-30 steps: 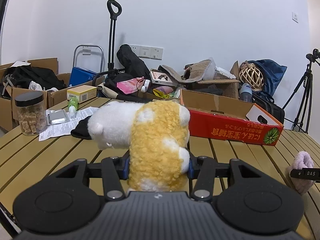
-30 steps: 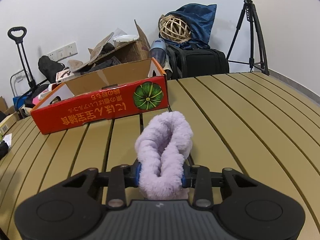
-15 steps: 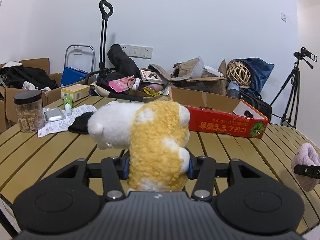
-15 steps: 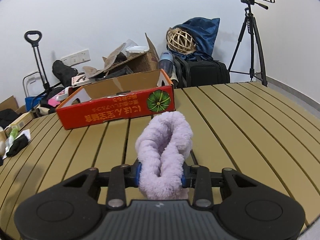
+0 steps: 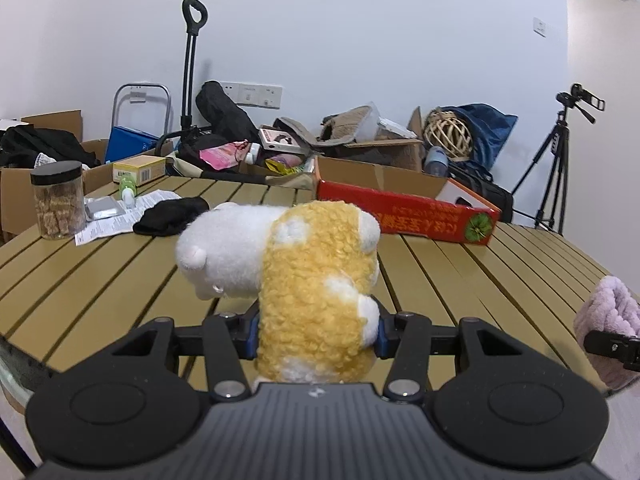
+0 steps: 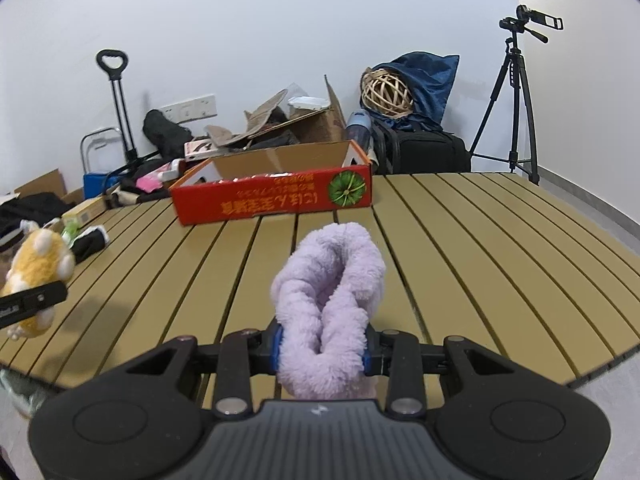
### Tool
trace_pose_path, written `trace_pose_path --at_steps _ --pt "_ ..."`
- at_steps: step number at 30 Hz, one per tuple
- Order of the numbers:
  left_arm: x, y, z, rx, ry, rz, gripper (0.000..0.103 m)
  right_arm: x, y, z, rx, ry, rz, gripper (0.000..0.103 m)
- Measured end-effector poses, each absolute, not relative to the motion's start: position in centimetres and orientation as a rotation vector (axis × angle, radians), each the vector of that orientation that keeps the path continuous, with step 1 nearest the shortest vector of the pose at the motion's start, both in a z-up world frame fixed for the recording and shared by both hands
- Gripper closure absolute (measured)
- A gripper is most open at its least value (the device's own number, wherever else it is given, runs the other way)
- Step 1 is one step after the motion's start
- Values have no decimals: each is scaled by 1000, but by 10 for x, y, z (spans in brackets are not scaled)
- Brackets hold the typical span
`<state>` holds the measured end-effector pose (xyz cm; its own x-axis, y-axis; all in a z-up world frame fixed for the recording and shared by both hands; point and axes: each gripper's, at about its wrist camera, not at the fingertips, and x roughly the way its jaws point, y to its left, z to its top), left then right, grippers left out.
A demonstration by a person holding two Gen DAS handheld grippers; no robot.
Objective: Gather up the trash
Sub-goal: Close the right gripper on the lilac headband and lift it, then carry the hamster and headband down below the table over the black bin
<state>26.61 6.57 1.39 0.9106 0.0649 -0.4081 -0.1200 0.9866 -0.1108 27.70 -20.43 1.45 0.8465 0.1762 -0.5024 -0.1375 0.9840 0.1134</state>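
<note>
Your left gripper (image 5: 316, 334) points forward and slightly downward, its two black fingers (image 5: 224, 344) closed partway, blue pads pressing both sides of a yellow-and-white plush toy (image 5: 316, 280) that stands up between them. Your right gripper (image 6: 322, 350) is angled much the same way, its jaws set narrower, blue pads pinching a folded lilac fluffy item (image 6: 332, 300). The two grippers sit side by side and apart: the right view shows one left finger at its left edge, and the left view shows one right finger at its right edge.
</note>
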Motion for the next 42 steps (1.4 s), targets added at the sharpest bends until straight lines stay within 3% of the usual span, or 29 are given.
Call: trace_pose_path --at_steps 19,42 --pt "168 25 -19 11 412 -47 53 189 -206 -19 59 608 230 70" --pt "133 9 -84 88 679 -132 53 146 -209 -126 82 932 239 70"
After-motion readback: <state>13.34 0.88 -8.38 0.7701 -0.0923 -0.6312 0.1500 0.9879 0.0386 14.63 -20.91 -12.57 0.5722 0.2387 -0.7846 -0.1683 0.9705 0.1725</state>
